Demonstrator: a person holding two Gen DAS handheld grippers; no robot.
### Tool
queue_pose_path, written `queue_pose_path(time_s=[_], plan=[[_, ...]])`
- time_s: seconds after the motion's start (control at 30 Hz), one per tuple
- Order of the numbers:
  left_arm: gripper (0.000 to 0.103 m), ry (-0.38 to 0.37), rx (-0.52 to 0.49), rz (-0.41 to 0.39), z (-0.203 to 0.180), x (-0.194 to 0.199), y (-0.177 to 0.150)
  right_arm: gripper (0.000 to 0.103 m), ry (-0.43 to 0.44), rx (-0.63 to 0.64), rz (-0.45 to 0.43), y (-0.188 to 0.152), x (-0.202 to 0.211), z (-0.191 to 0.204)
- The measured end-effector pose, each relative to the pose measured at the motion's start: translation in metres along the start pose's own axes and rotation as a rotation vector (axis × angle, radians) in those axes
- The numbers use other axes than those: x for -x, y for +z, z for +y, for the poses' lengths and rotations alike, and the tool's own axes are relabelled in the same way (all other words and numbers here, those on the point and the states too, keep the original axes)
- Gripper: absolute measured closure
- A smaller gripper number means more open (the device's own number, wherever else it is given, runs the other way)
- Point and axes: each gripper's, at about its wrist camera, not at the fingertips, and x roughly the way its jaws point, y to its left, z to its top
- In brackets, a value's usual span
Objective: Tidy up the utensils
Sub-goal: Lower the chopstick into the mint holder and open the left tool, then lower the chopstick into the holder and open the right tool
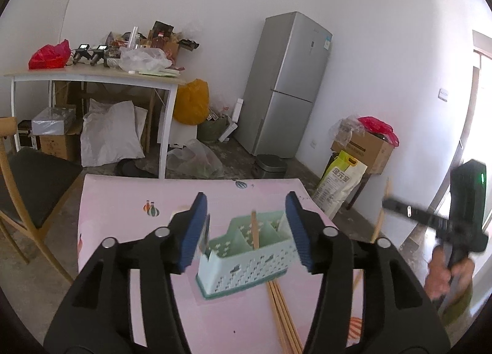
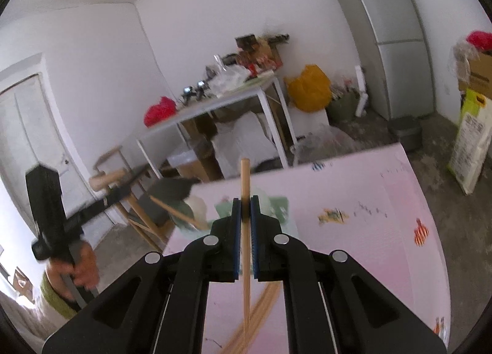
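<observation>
A mint green utensil basket [image 1: 246, 258] with dividers stands on the pink table [image 1: 123, 206]; one wooden chopstick [image 1: 254, 228] stands in it. My left gripper [image 1: 246, 228] is open, its blue pads on either side of the basket, above it. Several loose chopsticks [image 1: 283, 317] lie on the table in front of the basket. My right gripper [image 2: 245, 225] is shut on a single wooden chopstick [image 2: 245, 178], held upright above the table. The basket [image 2: 276, 209] shows blurred behind it. Loose chopsticks [image 2: 258, 314] lie below.
A wooden chair [image 1: 27, 188] stands left of the table. Beyond are a cluttered white table [image 1: 92, 74], a grey fridge [image 1: 286, 83], bags and boxes [image 1: 366, 145] on the floor. The person's hand [image 1: 446, 271] holds the right gripper at the right.
</observation>
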Motion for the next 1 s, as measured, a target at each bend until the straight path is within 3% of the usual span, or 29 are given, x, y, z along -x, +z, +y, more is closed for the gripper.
queue_pose_path(time_s=[0.17, 0.53, 0.73, 1.0], plan=[[0.036, -0.012, -0.028, 0.035, -0.003, 0.013, -0.023, 0.097, 0.040, 0.058, -0.075, 0.031, -0.003, 0.024], [0.024, 0.082, -0.040, 0.125, 0.007, 0.020, -0.070, 0.097, 0.086, 0.157, -0.197, 0.085, -0.025, 0.063], [0.016, 0.125, -0.060, 0.127, 0.003, 0.021, -0.084, 0.097, 0.064, 0.143, -0.199, 0.090, -0.060, 0.063], [0.012, 0.151, -0.071, 0.152, -0.003, 0.014, -0.098, 0.097, -0.018, 0.181, -0.151, 0.066, -0.107, 0.058]])
